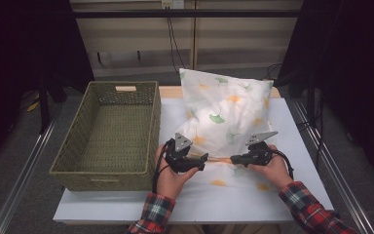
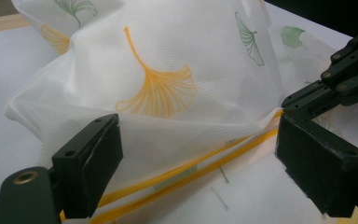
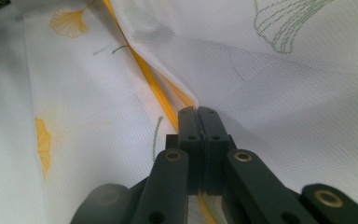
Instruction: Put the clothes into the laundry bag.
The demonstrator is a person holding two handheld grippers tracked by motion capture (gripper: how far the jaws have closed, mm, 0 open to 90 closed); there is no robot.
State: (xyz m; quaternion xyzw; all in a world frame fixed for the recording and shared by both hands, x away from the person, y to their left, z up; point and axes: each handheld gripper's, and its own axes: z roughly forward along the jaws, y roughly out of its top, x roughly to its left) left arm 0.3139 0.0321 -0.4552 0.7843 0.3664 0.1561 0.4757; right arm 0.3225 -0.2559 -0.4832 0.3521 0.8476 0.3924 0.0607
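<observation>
A white pillow (image 1: 224,112) printed with orange and green ginkgo leaves lies on the white table (image 1: 253,200), its cover's open end toward me. The cover's yellow-trimmed edge (image 2: 191,172) runs between my two grippers. My left gripper (image 1: 205,158) stands open, and its wide-apart jaws (image 2: 200,154) straddle a loose fold of the pillowcase without pressing it. My right gripper (image 1: 233,159) faces it from the right. Its jaws (image 3: 199,112) are shut on the pillowcase right at the yellow trim (image 3: 144,70).
An empty green woven basket (image 1: 68,146) stands on the table's left part, close beside the left hand. Bare white table lies in front of the pillow. Metal rails run along both sides of the table.
</observation>
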